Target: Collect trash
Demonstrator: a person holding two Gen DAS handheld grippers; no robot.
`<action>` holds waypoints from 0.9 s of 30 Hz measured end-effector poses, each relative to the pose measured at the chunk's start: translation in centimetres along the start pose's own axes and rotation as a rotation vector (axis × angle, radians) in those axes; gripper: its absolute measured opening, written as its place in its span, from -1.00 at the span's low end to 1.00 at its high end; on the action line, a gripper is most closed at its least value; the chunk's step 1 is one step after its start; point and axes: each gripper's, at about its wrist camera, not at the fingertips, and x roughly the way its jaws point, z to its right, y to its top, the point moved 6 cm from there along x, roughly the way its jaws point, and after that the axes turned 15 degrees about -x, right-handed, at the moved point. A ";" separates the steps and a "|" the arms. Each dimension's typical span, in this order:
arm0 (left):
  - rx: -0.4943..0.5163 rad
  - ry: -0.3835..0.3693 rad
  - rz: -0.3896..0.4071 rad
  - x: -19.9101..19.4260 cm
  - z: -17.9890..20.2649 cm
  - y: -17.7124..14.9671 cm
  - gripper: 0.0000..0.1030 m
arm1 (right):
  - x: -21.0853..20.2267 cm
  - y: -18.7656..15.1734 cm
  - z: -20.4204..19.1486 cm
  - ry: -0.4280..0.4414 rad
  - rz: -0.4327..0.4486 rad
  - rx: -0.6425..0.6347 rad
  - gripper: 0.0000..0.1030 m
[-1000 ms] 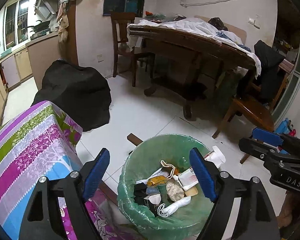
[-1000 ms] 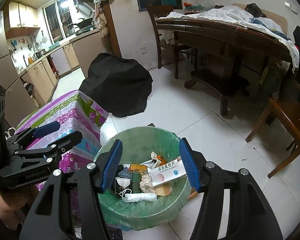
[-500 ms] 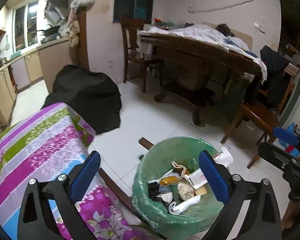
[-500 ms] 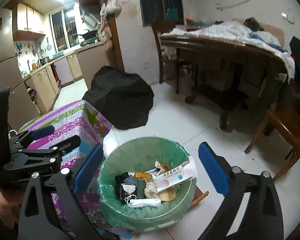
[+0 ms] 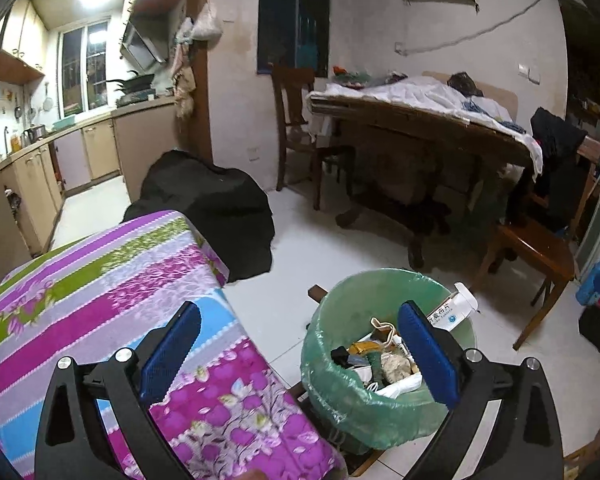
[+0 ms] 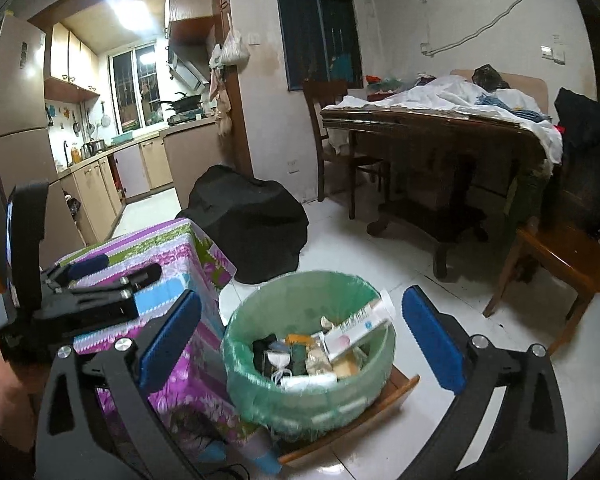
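The right gripper (image 6: 302, 334), fingers (image 6: 434, 344) spread wide and empty, hangs above the green-lined trash bin (image 6: 260, 392).

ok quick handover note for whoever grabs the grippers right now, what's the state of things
Left gripper: open, jaws have just been opening, nothing between them.
Right gripper: open, jaws have just been opening, nothing held.
Bin with the green liner: on the floor beside the table with the flowered cloth. It holds a white box leaning on the rim, plus wrappers and other scraps.
Done: that trash is in the bin.
Left: no loose trash shows on the cloth in either view; look round the room for more before you finish.
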 end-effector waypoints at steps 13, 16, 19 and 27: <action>0.037 -0.079 0.039 -9.6 1.2 -4.8 0.90 | -8.3 -4.4 -2.9 -0.079 0.035 -0.009 0.89; 0.028 -0.143 0.029 -12.1 1.4 -6.2 0.90 | -10.1 -4.9 -3.5 -0.122 0.048 -0.025 0.89; 0.026 -0.195 0.006 -14.8 1.3 -8.3 0.90 | -12.0 -5.8 -4.3 -0.144 0.071 -0.037 0.89; 0.071 -0.172 0.064 -21.3 1.2 -12.8 0.90 | -16.1 -8.0 -5.1 -0.183 0.110 -0.045 0.89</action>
